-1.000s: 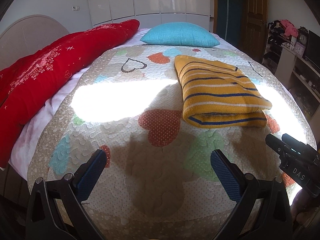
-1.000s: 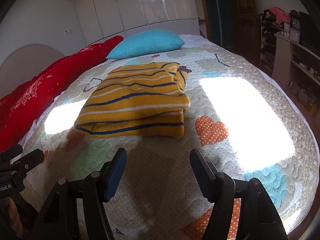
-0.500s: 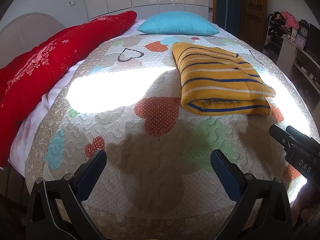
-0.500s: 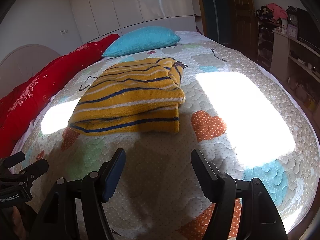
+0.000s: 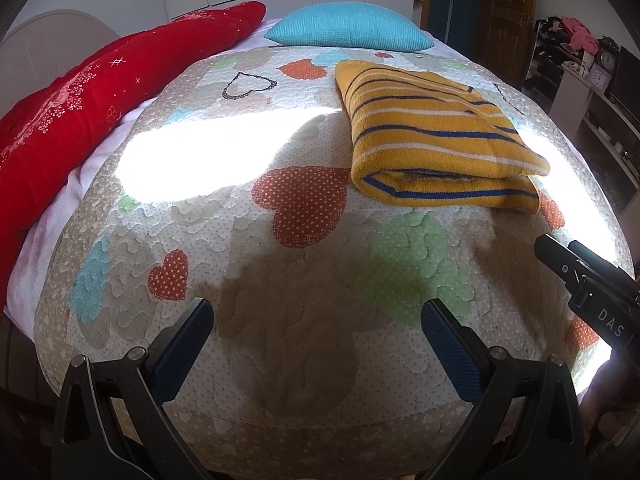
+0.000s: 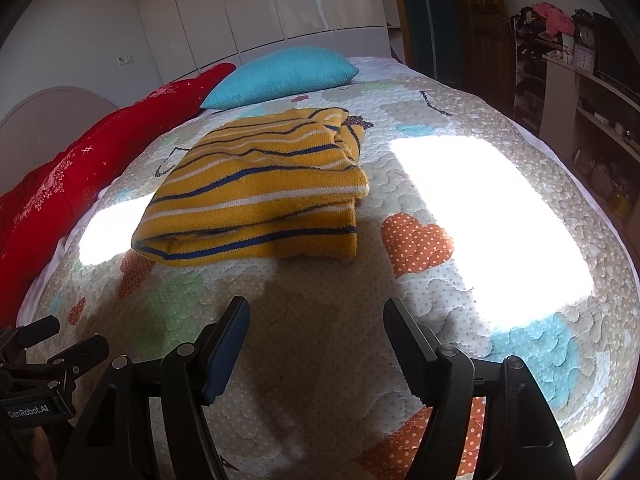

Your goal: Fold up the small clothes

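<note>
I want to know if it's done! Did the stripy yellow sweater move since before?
No. The sweater lies folded on the quilt, its front corner beside the same big red heart; only the camera view shifted.

The left gripper (image 5: 316, 320) was black plastic with ribbed blue pads (image 5: 450, 354) on its fingers and round silver screws at the pivots. The right gripper (image 6: 316, 318) matched it; its side carried white "DAS" lettering, and the left unit's read "GenRobot.AI".
</note>
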`<state>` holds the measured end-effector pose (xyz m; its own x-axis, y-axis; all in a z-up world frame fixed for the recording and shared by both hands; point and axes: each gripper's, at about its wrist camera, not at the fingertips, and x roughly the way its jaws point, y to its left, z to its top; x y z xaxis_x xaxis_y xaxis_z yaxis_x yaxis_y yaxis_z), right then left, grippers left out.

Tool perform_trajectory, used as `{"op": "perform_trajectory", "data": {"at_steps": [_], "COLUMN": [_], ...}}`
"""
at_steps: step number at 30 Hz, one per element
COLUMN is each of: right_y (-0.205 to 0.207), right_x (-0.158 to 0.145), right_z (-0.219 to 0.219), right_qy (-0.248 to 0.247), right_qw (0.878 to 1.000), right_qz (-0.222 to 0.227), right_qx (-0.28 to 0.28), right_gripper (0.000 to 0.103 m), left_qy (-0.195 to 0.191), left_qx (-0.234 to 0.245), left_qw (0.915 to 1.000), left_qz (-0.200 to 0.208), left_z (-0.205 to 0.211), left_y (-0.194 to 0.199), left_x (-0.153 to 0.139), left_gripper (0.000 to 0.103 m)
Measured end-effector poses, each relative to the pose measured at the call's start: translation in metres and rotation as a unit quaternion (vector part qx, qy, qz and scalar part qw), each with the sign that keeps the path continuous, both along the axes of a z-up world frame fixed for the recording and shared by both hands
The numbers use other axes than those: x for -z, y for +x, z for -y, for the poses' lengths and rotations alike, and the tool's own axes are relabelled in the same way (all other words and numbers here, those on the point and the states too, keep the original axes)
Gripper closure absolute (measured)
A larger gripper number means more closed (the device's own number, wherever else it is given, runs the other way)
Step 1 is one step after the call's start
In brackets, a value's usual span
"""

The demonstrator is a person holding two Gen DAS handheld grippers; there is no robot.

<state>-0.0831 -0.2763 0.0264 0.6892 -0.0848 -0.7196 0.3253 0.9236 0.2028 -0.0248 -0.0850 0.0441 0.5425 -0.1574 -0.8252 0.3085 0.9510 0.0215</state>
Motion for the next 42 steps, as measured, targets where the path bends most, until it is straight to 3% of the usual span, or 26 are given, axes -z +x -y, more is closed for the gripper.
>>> {"op": "perform_trajectory", "data": {"at_steps": [42], "right_y": [0.001], "right_x": [0.007], "right_z": [-0.005], "right_qy": [0.001], "right_qw": [1.000], "right_qz": [-0.006], "right_qx": [-0.004], "right_gripper": [0.025], "left_qy": [-0.006], "left_qx": [0.012], "left_qw": [0.9992], "left_qz": [-0.039], "left_z": [0.002], "left_y": [0.002], "left_x": [0.016], "left_gripper": [0.000]}}
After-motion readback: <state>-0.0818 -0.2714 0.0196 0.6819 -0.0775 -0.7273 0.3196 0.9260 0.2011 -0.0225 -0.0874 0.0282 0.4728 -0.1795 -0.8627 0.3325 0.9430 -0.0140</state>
